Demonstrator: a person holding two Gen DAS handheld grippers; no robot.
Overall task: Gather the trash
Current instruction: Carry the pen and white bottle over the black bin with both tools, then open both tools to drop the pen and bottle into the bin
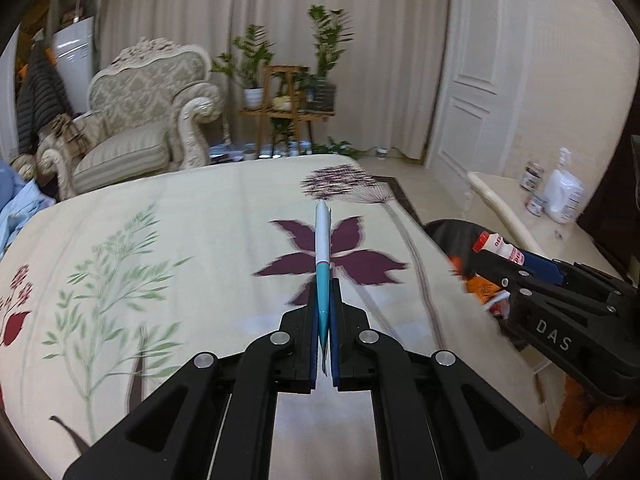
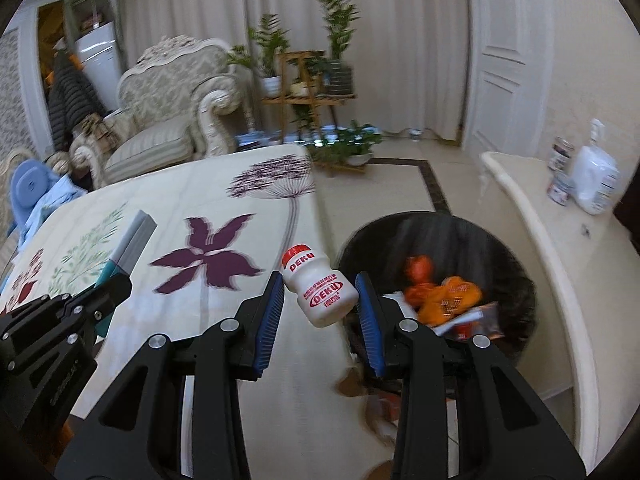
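Both hands carry trash toward the black bin (image 2: 436, 240), which stands on the floor just beside the edge of the flowered tabletop (image 1: 200, 240); in the right wrist view the bin is at about 2 o'clock from the right gripper (image 2: 320, 304). Some orange wrappers (image 2: 444, 292) and papers lie already inside it.

The right gripper has its fingers closed on a small white drink bottle (image 2: 320, 292) with a red cap and red letters. The bottle sits crosswise and tilted between the blue pads, cap toward 11 o'clock. The left gripper (image 1: 325, 304) has its fingers fully closed on a thin flat packet (image 1: 322, 256), teal below and pale above, which stands on its edge and sticks out toward 12 o'clock.

To do this step well, I think each hand should come fully over the mouth of the bin before it lets go. The bottle is round and light, so if it is released over the rim it may bounce out onto the floor. The packet is flat and could slide away, so better to drop it low and near the middle.

Both grippers point forward and downward, side by side. From the left wrist view the right gripper (image 1: 500, 258) is at 3 o'clock, nearer to the bin, so it will probably release first.
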